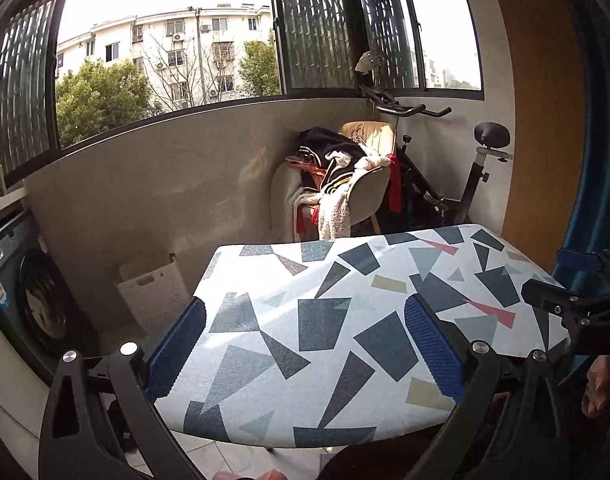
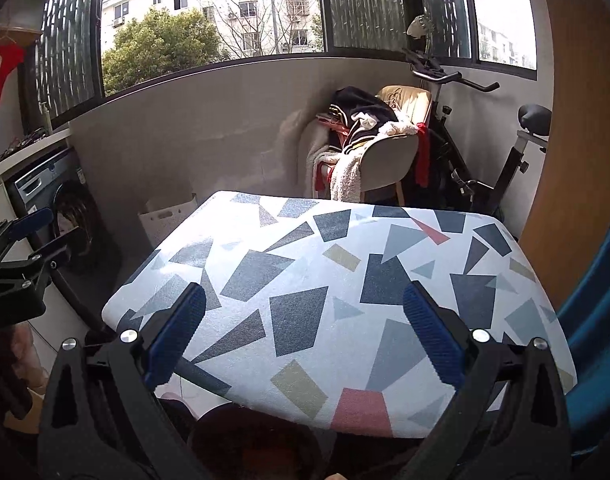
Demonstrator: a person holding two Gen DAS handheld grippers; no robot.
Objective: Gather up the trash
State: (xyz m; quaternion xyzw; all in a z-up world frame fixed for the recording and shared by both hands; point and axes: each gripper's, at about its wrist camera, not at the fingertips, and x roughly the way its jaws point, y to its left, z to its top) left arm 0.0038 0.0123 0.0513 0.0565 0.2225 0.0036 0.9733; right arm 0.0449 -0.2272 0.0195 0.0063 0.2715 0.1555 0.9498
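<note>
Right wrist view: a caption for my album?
Open right gripper over a patterned ironing board, clothes-piled chair beyond.

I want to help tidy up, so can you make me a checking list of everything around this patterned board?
Surface: ironing board with a geometric-print cover, top bare.
Job's things: nothing seen; no trash in either view.
Clutter: chair piled with clothes and a fluffy white blanket in the corner.
Grippers: left gripper open over the board, holding nothing; right gripper open, holding nothing.
Cables: nothing seen.
Surroundings: washing machine on the left, white laundry basket against the wall, exercise bike beside the chair, big windows with a building and trees outside, blue curtain on the right.
</note>
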